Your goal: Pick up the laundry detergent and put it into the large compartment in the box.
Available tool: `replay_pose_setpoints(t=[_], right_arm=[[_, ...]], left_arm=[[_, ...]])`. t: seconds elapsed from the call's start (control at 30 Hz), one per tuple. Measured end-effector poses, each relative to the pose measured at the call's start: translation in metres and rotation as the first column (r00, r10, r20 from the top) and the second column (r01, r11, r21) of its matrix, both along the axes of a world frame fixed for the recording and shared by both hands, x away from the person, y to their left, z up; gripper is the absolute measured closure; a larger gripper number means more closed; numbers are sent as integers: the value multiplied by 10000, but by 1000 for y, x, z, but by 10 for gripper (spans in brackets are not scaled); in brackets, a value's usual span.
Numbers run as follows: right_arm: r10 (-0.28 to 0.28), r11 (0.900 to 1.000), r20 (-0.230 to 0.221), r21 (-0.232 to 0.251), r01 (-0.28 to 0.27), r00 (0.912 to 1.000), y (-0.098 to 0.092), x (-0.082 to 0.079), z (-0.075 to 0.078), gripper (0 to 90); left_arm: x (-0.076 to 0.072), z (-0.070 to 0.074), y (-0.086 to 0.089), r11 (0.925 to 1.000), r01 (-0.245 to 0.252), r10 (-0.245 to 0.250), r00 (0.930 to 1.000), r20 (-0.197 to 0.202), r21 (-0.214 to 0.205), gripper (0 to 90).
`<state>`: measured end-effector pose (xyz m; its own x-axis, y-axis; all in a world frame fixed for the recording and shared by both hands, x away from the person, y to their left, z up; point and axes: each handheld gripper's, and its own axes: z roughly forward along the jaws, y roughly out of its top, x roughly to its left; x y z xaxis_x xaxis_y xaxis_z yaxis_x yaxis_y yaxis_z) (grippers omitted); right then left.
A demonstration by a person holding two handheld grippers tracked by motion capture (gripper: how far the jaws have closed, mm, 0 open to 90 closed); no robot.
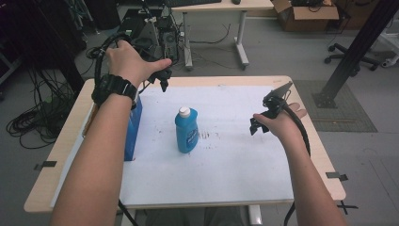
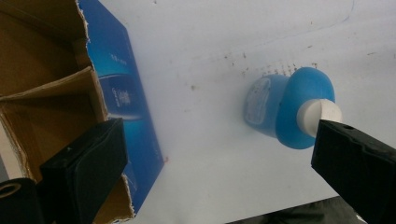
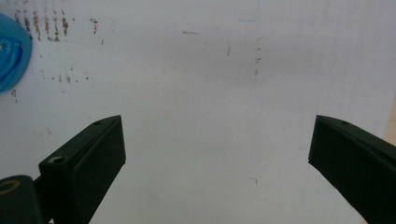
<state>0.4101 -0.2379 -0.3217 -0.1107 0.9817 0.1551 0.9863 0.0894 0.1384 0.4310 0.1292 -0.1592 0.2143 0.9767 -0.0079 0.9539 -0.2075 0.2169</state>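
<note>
bottle pick: line up before closing

blue bottle (image 1: pixel 187 131) stands upright mid-mat, white cap (image 2: pixel 319 115) on, well apart from the open blue carton (image 2: pixel 122 100) at the table's left edge. left gripper (image 1: pixel 163 78) hovers above it, jaws spread wide, empty. right gripper (image 1: pixel 261 118) also spread, over bare white mat (image 3: pixel 205 93). centre the jaws on the bottle body below the cap, descend straight, squeeze gently; likely slippery plastic.

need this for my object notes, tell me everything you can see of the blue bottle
The blue bottle looks like glossy plastic, with a white cap closed on top and a pale label on its front whose print is too small to read. It stands upright near the middle of the white table cover, apart from the blue box. Neither gripper touches it.
</note>
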Motion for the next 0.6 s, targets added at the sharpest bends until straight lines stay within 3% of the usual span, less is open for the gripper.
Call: replay_pose_setpoints(t=[0.33, 0.6], right_arm=[[87, 9999, 28, 115, -87, 10000, -4, -1, 2, 39], [99, 9997, -24, 231, -98, 9999, -8, -2, 2, 39]], left_arm=[[2, -1, -1, 9999, 29, -29, 10000, -48, 138, 41], [6, 2, -7, 9987, 502, -500, 9986, -146, 134, 41]])
